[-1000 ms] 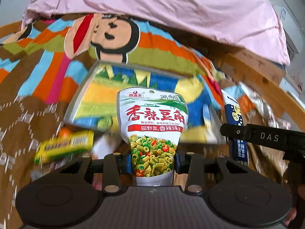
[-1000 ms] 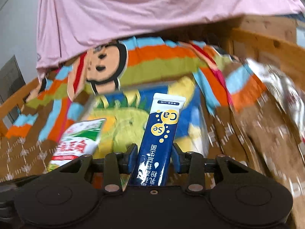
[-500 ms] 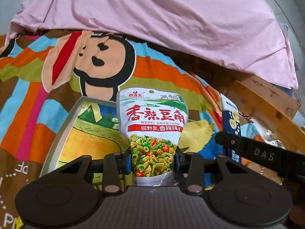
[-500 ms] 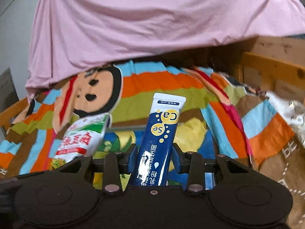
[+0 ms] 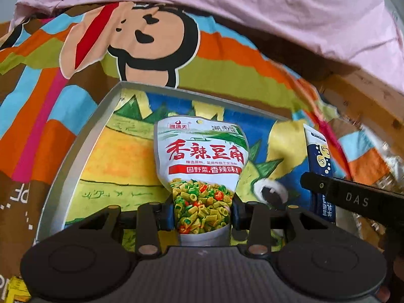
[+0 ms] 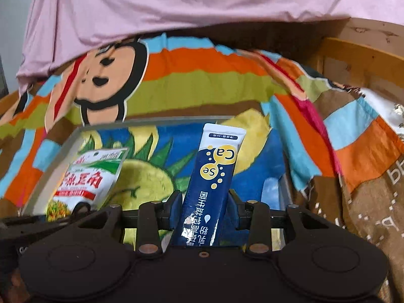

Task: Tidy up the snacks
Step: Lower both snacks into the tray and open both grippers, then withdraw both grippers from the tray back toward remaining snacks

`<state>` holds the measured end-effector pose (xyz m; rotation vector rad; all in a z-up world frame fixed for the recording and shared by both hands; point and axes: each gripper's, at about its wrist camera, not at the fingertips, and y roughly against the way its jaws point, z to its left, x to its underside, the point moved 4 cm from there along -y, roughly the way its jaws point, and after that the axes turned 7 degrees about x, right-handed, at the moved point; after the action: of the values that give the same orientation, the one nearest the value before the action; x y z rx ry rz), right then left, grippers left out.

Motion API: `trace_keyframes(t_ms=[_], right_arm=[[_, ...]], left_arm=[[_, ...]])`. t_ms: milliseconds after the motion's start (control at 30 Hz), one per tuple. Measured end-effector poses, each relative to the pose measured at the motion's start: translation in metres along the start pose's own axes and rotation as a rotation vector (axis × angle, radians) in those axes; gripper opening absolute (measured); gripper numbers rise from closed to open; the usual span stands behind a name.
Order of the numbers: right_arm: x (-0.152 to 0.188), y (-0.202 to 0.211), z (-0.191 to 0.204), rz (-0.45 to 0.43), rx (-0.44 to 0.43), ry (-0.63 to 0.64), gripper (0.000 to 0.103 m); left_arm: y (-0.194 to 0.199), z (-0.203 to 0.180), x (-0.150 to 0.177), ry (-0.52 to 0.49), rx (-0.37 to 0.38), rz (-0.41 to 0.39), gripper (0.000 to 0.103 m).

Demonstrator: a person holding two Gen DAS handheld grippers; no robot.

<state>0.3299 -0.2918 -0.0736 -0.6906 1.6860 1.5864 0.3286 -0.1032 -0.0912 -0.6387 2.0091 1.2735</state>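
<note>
Right now we hold one snack in each hand-held gripper, both above a shallow grey tray [image 5: 75,151] whose floor bears a bright cartoon print of yellow, green and blue.

Our left hand-held gripper [image 5: 203,217] is closed narrowly on the lower part of a white pouch [image 5: 200,156]. Its front reads 香辣豆角 in large red characters, with a red band below reading 园野菜,香辣味!, and a picture of chopped green beans with red chilli. The pouch stands upright from the fingers, and the tray's far rim lies beyond its top.

Our right hand-held gripper [image 6: 205,214] is pinched on a slim navy and white sachet [image 6: 214,176], which leans slightly to the right. It shows "Ca" and "Se" in yellow circles, upside down to us, and white Chinese characters lower down that we cannot read with certainty.

Both grippers point forward and downward, side by side: in the right wrist view the pouch [image 6: 88,176] sits just left of the sachet, and in the left wrist view a black bar marked "DAS" [image 5: 353,199] crosses in front of the sachet [image 5: 318,161].

Beneath the tray lies a striped blanket [image 6: 202,75] with a cartoon monkey face, on a bed. Beyond our grippers a pink sheet [image 5: 252,5] hangs over it, and a wooden frame [image 6: 366,58] stands to the right.
</note>
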Motion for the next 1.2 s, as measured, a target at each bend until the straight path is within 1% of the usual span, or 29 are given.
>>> trace_keyframes(t_ms=[100,267,367,467,500,533,567,600,633,700,733,767,800,867,933,1033,1100,1200], right_arm=[[0.005,-0.001,0.004,0.006,0.000,0.030,0.041],[0.006,-0.001,0.004,0.012,-0.004,0.031,0.041],[0.007,-0.002,0.003,0.020,-0.003,0.031,0.042],[0.010,-0.004,0.003,0.032,0.000,0.042,0.045],[0.012,-0.004,0.003,0.033,-0.001,0.047,0.046],[0.012,-0.004,0.003,0.034,0.002,0.053,0.050],[0.013,-0.003,0.002,0.031,0.006,0.057,0.057],[0.013,-0.002,0.002,0.029,0.009,0.059,0.060],[0.013,-0.001,0.001,0.025,0.011,0.057,0.064],[0.012,0.002,-0.002,0.020,0.013,0.049,0.068],[0.012,0.005,-0.004,0.017,0.017,0.044,0.072],[0.011,0.007,-0.005,0.011,0.022,0.040,0.076],[0.010,0.010,-0.007,0.003,0.027,0.036,0.078],[0.009,0.017,-0.010,-0.011,0.038,0.030,0.083],[0.007,0.026,-0.013,-0.027,0.045,0.021,0.089],[0.006,0.042,-0.015,-0.054,0.049,0.012,0.098],[0.006,0.055,-0.016,-0.075,0.057,0.007,0.100],[0.007,0.075,-0.017,-0.110,0.068,0.022,0.102]], left_arm=[[-0.001,-0.002,0.003,-0.015,-0.002,0.014,0.045],[-0.005,-0.001,0.007,-0.025,-0.013,0.044,0.046],[-0.006,-0.002,0.007,-0.033,-0.018,0.056,0.049],[-0.006,-0.002,0.008,-0.031,-0.022,0.063,0.055],[-0.005,-0.001,0.008,-0.027,-0.021,0.063,0.061],[-0.003,-0.001,0.007,-0.024,-0.020,0.060,0.068],[-0.002,-0.001,0.007,-0.022,-0.020,0.055,0.071],[0.001,0.000,0.007,-0.017,-0.023,0.047,0.079],[0.004,0.000,0.006,-0.009,-0.029,0.036,0.081],[0.008,0.003,0.006,0.015,-0.026,0.031,0.083],[0.010,0.005,0.006,0.031,-0.025,0.032,0.088],[0.012,0.007,0.006,0.044,-0.027,0.030,0.090],[0.014,0.008,0.006,0.052,-0.030,0.022,0.093],[0.020,0.009,0.006,0.060,-0.036,0.008,0.093],[0.028,0.010,0.006,0.066,-0.044,-0.007,0.096],[0.044,0.008,0.007,0.062,-0.063,-0.052,0.100],[0.055,0.006,0.008,0.055,-0.078,-0.083,0.102],[0.074,0.003,0.011,0.050,-0.098,-0.126,0.102]])
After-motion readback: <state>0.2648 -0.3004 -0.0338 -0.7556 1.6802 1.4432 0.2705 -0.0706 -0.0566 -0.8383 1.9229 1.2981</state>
